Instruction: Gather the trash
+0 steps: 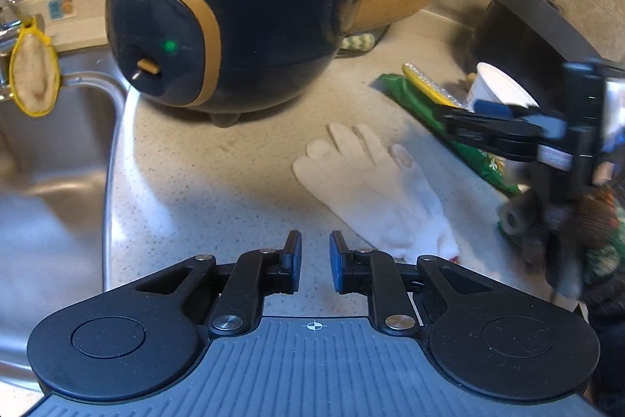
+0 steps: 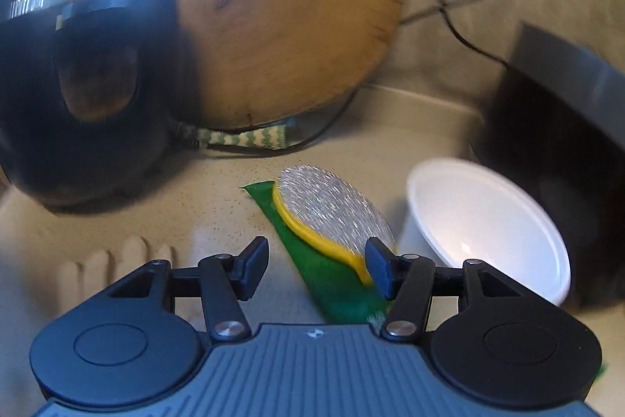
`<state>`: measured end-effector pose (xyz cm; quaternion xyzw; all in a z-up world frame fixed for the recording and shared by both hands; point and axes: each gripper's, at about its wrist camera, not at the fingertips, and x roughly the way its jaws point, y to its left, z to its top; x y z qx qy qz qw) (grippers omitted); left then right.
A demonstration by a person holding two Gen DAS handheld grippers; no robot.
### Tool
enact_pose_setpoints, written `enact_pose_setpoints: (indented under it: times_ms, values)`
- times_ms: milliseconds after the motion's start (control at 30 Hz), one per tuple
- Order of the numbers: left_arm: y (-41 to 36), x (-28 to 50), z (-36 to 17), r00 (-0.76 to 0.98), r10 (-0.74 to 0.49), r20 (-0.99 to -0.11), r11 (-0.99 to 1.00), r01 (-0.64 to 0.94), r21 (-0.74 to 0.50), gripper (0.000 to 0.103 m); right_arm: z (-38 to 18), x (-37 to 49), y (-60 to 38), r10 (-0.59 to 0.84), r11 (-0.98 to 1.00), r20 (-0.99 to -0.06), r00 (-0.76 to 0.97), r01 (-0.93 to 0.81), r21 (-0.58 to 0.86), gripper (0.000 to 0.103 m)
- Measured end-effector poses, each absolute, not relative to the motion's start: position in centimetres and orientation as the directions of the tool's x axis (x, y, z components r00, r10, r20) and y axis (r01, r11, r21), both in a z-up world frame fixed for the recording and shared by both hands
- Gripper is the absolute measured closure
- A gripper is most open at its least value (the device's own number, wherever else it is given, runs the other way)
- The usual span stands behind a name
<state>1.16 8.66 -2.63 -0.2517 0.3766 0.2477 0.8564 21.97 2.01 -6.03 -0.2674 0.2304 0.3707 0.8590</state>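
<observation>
While the left tool (image 1: pixel 315 262) hovers narrow and empty over the counter (image 1: pixel 234 174), the right tool (image 2: pixel 316 270) gapes – gripping nothing.

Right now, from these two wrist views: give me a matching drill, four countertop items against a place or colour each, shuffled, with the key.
Items
1. glove
2. white cup
3. yellow-rimmed lid
4. rice cooker

Descriptions
A. lying on the green wrapper
B. black with a gold band, green light on
C. flat on the counter, fingers toward the cooker
D. tipped on its side beside the dark box

Pairs: 1-C, 2-D, 3-A, 4-B
</observation>
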Motion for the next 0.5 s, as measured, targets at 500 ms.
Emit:
enact_pose_setpoints:
  times_ms: [500]
  values:
    - [8.2, 2.3, -2.8, 0.602, 0.194, -0.775, 0.780, -0.574, -0.250, 0.085, -3.4, 19.6, -3.4, 0.591, 0.610, -0.634, 0.499, -0.791, -0.053, 0.084]
